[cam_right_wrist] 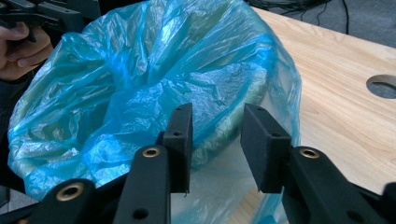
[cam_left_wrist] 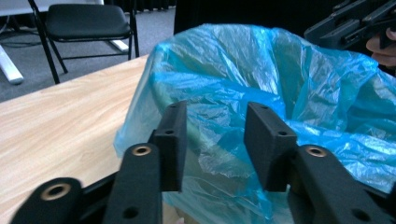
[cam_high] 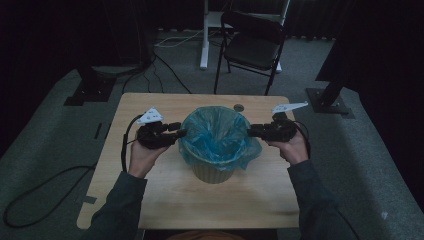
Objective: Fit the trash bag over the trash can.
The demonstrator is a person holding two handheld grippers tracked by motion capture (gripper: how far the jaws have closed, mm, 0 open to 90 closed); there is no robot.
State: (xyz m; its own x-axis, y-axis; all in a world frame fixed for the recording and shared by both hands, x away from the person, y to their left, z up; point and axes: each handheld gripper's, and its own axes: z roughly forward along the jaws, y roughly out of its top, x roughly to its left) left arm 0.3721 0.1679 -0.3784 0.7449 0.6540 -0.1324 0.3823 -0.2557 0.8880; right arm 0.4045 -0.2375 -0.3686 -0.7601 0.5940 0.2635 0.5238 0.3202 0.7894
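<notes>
Right gripper view shows a table hole (cam_right_wrist: 384,86); both grippers (cam_high: 176,131) (cam_high: 254,131) gape beside the bag (cam_high: 217,135).

The thin blue plastic bin liner (cam_high: 218,132) is glossy, translucent and heavily crinkled, its film folded over the rim of a pale ribbed plastic bin (cam_high: 212,173). The light wooden desk (cam_high: 165,200) has a smooth, matt, grained top. Both the left claw (cam_left_wrist: 214,140) and the right claw (cam_right_wrist: 215,142) are matt black plastic, with dull, slightly rough pads (cam_left_wrist: 268,140) and brass-coloured metal rivets.
</notes>
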